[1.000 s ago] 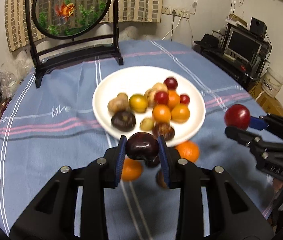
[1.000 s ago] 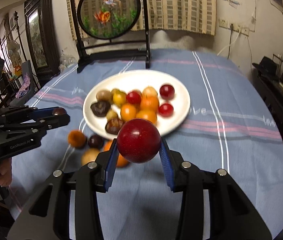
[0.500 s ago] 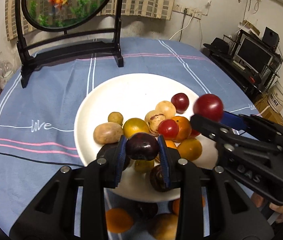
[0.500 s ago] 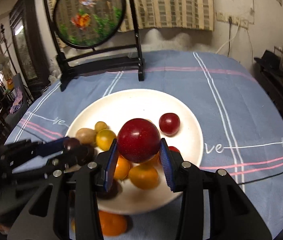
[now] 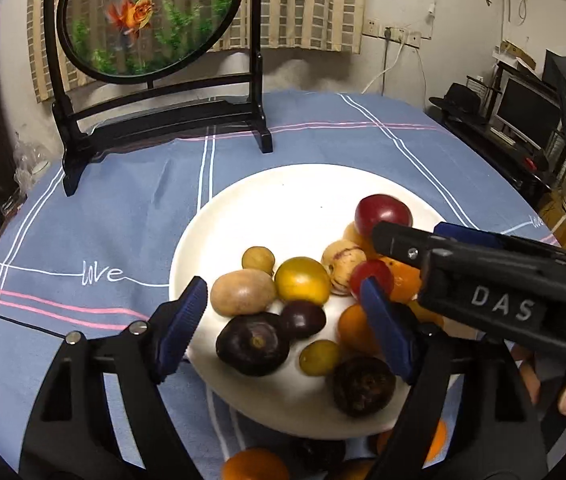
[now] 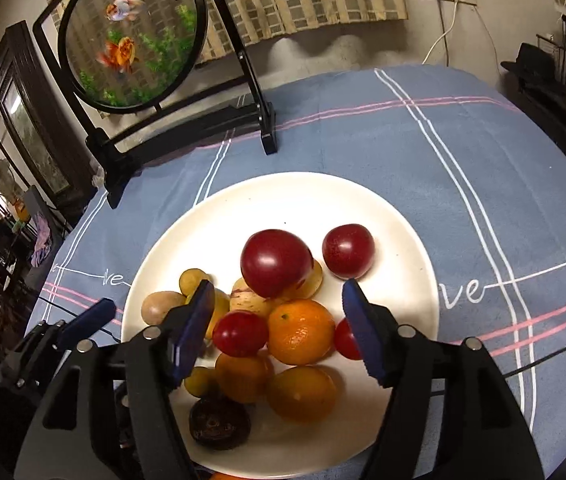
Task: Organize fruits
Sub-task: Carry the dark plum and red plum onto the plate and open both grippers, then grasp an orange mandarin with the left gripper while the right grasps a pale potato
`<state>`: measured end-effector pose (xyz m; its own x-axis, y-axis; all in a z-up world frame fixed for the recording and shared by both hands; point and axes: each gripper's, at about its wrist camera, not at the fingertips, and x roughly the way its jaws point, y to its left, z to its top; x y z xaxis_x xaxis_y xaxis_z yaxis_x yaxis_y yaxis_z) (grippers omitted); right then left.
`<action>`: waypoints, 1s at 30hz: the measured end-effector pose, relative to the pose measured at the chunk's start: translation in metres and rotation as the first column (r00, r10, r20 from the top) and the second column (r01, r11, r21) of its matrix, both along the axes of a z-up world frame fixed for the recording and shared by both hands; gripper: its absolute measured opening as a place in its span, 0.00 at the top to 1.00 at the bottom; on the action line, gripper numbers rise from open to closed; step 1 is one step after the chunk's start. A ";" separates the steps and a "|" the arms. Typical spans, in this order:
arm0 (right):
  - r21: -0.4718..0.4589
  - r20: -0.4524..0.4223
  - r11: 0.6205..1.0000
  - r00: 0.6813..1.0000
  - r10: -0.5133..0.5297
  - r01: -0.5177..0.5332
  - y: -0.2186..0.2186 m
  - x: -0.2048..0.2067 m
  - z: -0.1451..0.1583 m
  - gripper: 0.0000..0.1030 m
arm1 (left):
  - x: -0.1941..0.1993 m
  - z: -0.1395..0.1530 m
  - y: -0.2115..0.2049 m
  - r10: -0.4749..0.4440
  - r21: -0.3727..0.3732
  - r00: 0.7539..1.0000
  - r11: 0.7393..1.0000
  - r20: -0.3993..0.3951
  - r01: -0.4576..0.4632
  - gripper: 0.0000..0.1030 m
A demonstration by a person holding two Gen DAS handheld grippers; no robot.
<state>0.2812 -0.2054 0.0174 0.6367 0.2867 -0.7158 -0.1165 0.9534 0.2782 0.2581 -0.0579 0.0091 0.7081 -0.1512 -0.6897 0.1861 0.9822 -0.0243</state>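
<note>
A white plate (image 5: pixel 283 200) (image 6: pixel 303 200) on the blue tablecloth holds several fruits: oranges, red plums, yellow and dark ones. My left gripper (image 5: pixel 283 320) is open over the plate's near side; a small dark plum (image 5: pixel 302 319) lies between its fingers beside a bigger dark fruit (image 5: pixel 251 343). My right gripper (image 6: pixel 279 320) is open above the pile; a large red plum (image 6: pixel 275 262) rests on top of the fruits just beyond its fingertips. The right gripper's body (image 5: pixel 495 292) crosses the left wrist view.
A black stand with a round goldfish panel (image 5: pixel 151 20) (image 6: pixel 131 36) sits at the table's far side. Loose oranges and a dark fruit (image 5: pixel 255 464) lie on the cloth in front of the plate. A black cable (image 6: pixel 543 356) runs across the cloth.
Both grippers have opened. The left one let go of the dark plum onto the plate; the right one released the large red plum onto the fruit pile.
</note>
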 end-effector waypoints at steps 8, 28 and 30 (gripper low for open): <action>-0.006 0.032 1.000 0.999 -0.019 0.019 -0.018 -0.037 0.012 0.33 | -0.020 0.006 0.028 0.068 -0.049 0.997 0.996 -0.031 -0.069 0.19; -0.053 0.011 0.999 1.000 0.013 -0.013 -0.020 -0.126 -0.007 0.33 | -0.109 -0.010 0.047 0.005 -0.025 1.000 1.000 -0.029 -0.006 0.11; -0.057 0.003 0.998 1.000 0.024 -0.024 -0.020 -0.133 -0.011 0.33 | -0.111 -0.013 0.050 0.003 -0.024 0.999 1.000 -0.033 -0.004 0.11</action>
